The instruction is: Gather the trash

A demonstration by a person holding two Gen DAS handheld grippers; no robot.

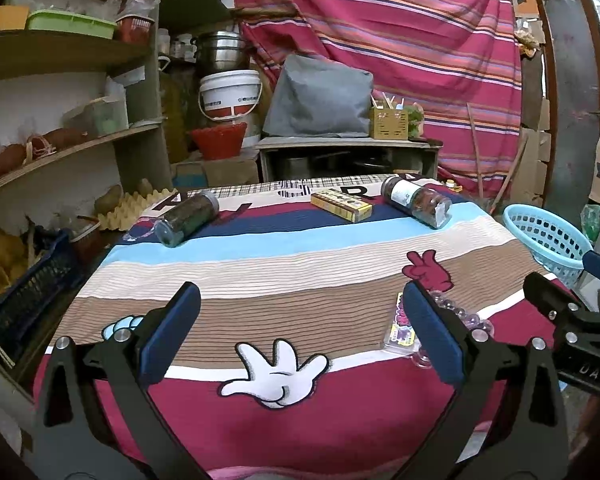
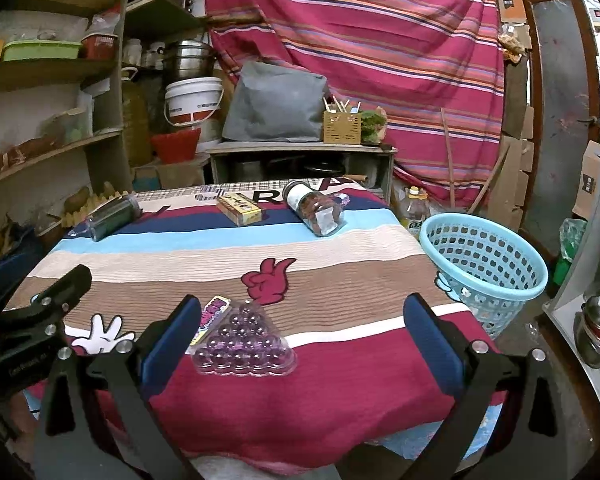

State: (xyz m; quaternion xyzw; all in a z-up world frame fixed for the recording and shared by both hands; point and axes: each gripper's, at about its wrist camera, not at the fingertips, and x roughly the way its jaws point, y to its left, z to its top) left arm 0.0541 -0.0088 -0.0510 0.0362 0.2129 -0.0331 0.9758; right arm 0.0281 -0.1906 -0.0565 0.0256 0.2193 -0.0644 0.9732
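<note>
Two grippers: left gripper and right gripper both spread, holding nothing.
Blister pack: on striped table, between right gripper's fingers.
Blue basket: beside table's right edge.
Jars, box: table's far end.

A table draped in a striped cartoon-print cloth of maroon, tan, cream and blue fills the middle of the frame. Across its far edge lie a dark-filled clear jar, a flat yellow carton and a white-labelled clear jar on its side — nearer, at lower centre, a clear triangular blister pack of purple beads.
</note>
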